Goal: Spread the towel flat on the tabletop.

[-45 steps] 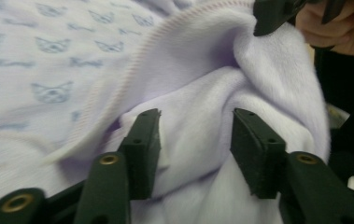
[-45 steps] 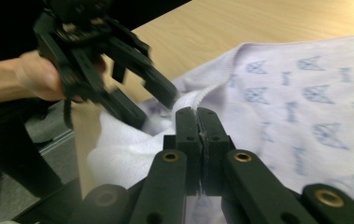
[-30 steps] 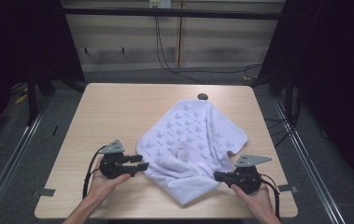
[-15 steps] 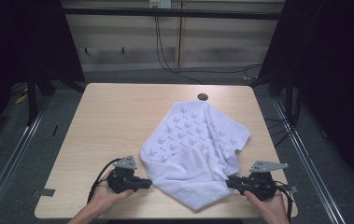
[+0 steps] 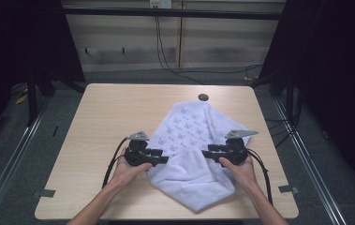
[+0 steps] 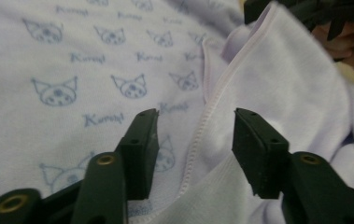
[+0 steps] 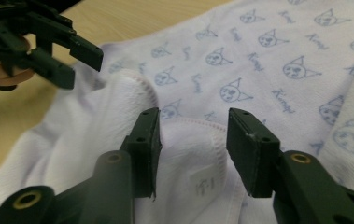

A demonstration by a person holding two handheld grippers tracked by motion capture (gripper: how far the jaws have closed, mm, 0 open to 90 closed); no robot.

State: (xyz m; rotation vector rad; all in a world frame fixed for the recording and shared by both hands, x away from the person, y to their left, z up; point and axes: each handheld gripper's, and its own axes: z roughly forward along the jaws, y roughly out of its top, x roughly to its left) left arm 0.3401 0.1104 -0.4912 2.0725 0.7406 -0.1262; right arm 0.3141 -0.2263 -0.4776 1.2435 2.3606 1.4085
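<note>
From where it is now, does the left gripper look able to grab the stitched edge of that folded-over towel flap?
Probably yes. The left gripper has its jaws open, just been opening, with the towel's stitched edge lying between them untouched; nothing blocks it.

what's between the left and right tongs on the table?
High view: the folded white, cat-printed terry towel spans the gap between left tongs and right tongs, both open.

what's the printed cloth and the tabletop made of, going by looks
Cloth: seemingly soft cotton-like fabric, matte, pale lilac-white. It drapes in loose folds; the left gripper view shows a stitched hem, a smooth side printed with cat faces, and a fuzzier plain underside like terry.

Tabletop: probably wood-look laminate or light wood, smooth with low sheen; faint straight grain lines and an even tan colour. Which of the two is unclear.
</note>
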